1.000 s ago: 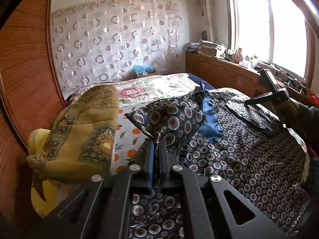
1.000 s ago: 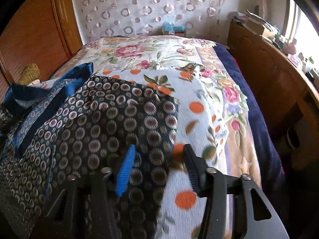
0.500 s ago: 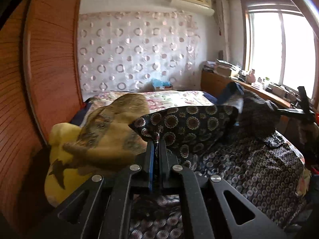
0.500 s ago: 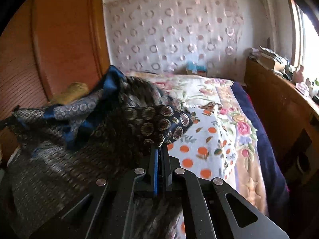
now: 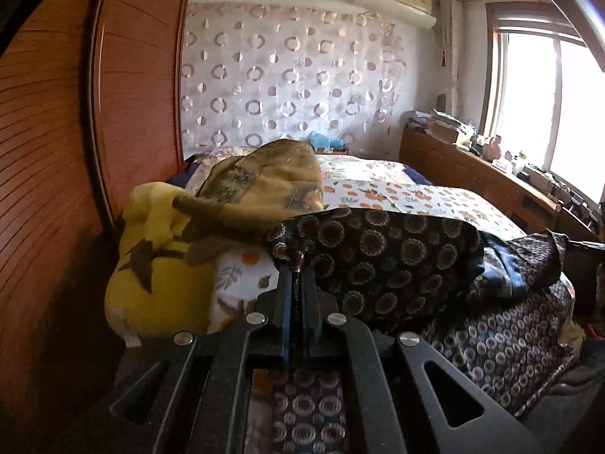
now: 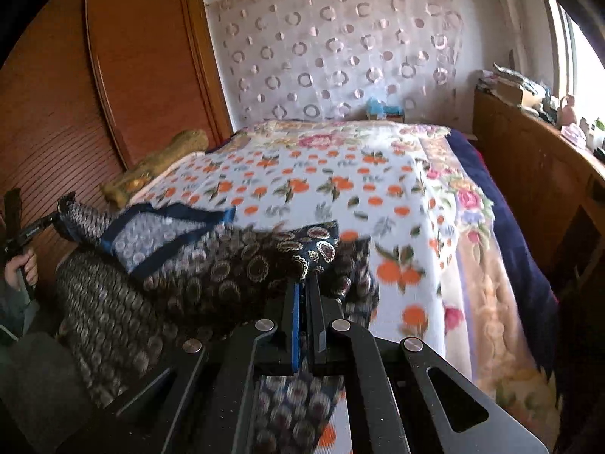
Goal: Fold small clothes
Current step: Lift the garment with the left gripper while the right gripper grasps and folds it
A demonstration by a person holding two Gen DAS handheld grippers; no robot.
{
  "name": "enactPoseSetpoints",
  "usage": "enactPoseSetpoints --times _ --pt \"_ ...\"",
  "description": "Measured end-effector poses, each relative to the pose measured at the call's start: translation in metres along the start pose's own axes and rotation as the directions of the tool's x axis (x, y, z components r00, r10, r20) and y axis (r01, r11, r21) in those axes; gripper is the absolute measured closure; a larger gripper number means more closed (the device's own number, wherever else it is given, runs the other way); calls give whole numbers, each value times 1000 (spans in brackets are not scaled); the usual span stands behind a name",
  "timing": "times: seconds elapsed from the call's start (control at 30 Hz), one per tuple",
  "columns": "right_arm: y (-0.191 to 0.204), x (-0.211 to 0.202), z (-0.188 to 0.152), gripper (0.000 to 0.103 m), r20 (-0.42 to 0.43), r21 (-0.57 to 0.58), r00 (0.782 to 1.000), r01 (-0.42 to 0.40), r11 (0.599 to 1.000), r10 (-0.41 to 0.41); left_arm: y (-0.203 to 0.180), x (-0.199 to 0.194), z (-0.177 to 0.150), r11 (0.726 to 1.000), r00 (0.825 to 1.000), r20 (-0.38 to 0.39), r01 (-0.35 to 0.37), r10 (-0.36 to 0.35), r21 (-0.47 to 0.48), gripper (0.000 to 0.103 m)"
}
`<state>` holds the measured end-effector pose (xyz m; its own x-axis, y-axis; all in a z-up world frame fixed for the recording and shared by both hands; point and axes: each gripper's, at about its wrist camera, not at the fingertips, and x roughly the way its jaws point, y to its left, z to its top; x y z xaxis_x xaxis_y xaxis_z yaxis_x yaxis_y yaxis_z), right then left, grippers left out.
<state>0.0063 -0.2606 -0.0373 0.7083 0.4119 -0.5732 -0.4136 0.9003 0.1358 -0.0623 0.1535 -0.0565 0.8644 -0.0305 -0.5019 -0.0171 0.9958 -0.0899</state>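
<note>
A dark garment point(image 5: 382, 257) printed with round medallions and lined in blue lies over the near part of the bed. My left gripper point(image 5: 297, 270) is shut on one corner of it, and the cloth stretches rightward from the pinch. In the right wrist view my right gripper point(image 6: 305, 287) is shut on another corner of the same garment point(image 6: 227, 265), which folds back leftward with its blue lining point(image 6: 166, 223) turned up. At that view's left edge the left gripper point(image 6: 56, 216) shows in a hand point(image 6: 20, 265), holding the far end.
The bed carries a white sheet with orange prints point(image 6: 321, 185). A folded ochre blanket point(image 5: 261, 185) lies on a yellow cushion point(image 5: 159, 265) beside the wooden wardrobe point(image 5: 56, 151). A wooden cabinet point(image 6: 529, 174) with clutter runs under the window on the right.
My right gripper closed on the garment's corner and lifted it. Both grippers pulled their corners back toward the near edge of the bed, folding the cloth over itself.
</note>
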Motion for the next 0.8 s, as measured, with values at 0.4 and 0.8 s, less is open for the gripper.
enactPoseSetpoints --times 0.4,0.8 --pt "0 -30 -11 100 -108 -1 994 28 1000 -28 4 -22 -7 997 998 -16 -63 64 43 65" --pt "-1 -22 25 77 -73 -92 986 142 986 -149 29 28 38 997 998 -35 -53 55 61 38"
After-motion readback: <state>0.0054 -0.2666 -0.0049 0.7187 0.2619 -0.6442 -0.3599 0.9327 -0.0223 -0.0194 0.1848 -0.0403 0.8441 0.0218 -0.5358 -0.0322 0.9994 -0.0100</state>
